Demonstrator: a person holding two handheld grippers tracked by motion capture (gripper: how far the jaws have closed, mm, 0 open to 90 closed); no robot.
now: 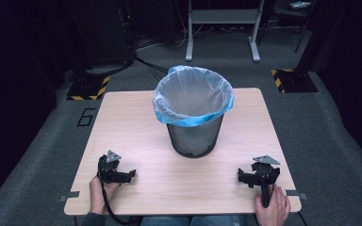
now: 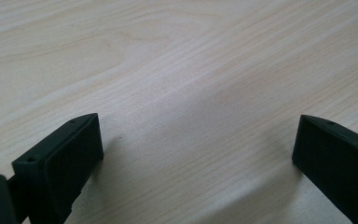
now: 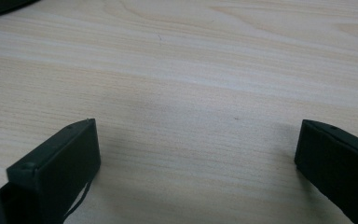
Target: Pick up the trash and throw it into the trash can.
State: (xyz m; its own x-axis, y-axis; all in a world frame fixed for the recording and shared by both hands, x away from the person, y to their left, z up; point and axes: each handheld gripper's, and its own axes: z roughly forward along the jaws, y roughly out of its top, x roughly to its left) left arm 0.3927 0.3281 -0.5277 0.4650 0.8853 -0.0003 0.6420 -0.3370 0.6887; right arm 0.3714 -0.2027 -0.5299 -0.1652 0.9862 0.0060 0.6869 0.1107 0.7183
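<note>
1. At the table's (image 1: 136, 136) near edge in the high view, the left gripper (image 1: 128, 175) and right gripper (image 1: 242, 178) rest on the wood, each held by a hand.
2. Each gripper view shows what the high view cannot (bare wood grain between jaws spread wide, holding nothing).
3. Farther back, centred, stands a black mesh bin (image 1: 194, 139) lined with a blue bag (image 1: 193, 96).

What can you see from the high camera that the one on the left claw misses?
High view alone: a black mesh bin lined with a blue bag standing mid-table, both claws, left and right, in the person's hands, and the grey floor around. Left gripper view alone: a close look at that claw, its two black jaws wide apart with nothing between, and the fine wood grain. Both share the pale wooden table.
</note>
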